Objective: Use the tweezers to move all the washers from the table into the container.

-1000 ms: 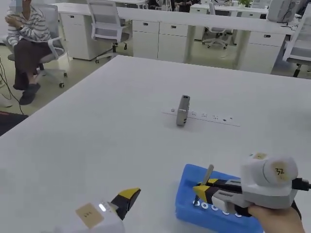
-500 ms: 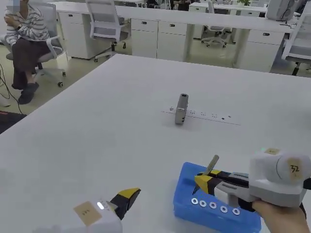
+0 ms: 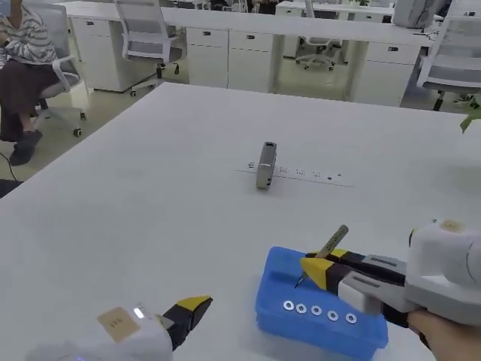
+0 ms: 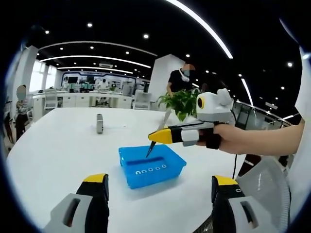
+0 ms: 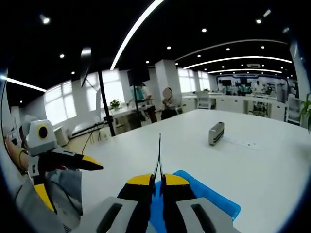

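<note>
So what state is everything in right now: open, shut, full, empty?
left gripper: open, holding nothing.
right gripper: shut on the tweezers.
tweezers: gripped, tips pointing down over the container; a washer in the tips, cannot tell.
container: open-topped, sitting on the table.
washers: five, lying flat in a row inside the container.
grey device: resting on the table, untouched.

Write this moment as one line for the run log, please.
right tool: shut on tweezers, tip over blue container | left tool: open, holding nothing | washers: five in a row inside the container
</note>
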The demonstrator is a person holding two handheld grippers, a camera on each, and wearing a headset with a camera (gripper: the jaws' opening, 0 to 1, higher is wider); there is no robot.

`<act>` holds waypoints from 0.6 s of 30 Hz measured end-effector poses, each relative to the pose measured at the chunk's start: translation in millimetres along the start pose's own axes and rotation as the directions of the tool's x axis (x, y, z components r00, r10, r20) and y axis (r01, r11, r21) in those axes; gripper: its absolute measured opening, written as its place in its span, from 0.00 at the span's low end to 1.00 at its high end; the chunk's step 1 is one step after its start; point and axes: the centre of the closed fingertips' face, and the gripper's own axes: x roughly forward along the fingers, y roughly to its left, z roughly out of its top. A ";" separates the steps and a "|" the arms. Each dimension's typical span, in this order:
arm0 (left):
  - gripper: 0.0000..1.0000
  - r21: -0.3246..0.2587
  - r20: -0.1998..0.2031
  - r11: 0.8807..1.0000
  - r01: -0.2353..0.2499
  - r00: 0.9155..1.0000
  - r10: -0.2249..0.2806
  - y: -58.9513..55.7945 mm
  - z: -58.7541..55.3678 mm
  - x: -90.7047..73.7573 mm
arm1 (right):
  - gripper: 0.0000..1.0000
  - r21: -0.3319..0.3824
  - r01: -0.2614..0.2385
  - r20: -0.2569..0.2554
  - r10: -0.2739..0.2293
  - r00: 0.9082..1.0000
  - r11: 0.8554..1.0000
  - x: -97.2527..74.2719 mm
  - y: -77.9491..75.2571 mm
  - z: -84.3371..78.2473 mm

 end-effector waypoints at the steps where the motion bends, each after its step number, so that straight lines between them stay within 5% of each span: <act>1: 0.87 -0.005 -0.005 1.000 0.006 1.000 -0.006 -0.8 -0.9 0.1 | 0.04 0.000 -0.004 0.001 0.004 1.000 1.000 -3.3 2.1 -0.5; 11: 0.76 0.009 -0.046 0.998 0.067 0.997 -0.066 -11.6 -7.2 1.8 | 0.04 -0.013 -0.028 -0.018 0.028 0.999 1.000 -36.0 25.4 -13.9; 18: 0.67 -0.013 -0.095 0.987 0.161 0.982 -0.161 -28.1 -14.6 2.0 | 0.04 -0.042 -0.071 -0.068 0.068 0.995 0.997 -52.6 43.0 -33.7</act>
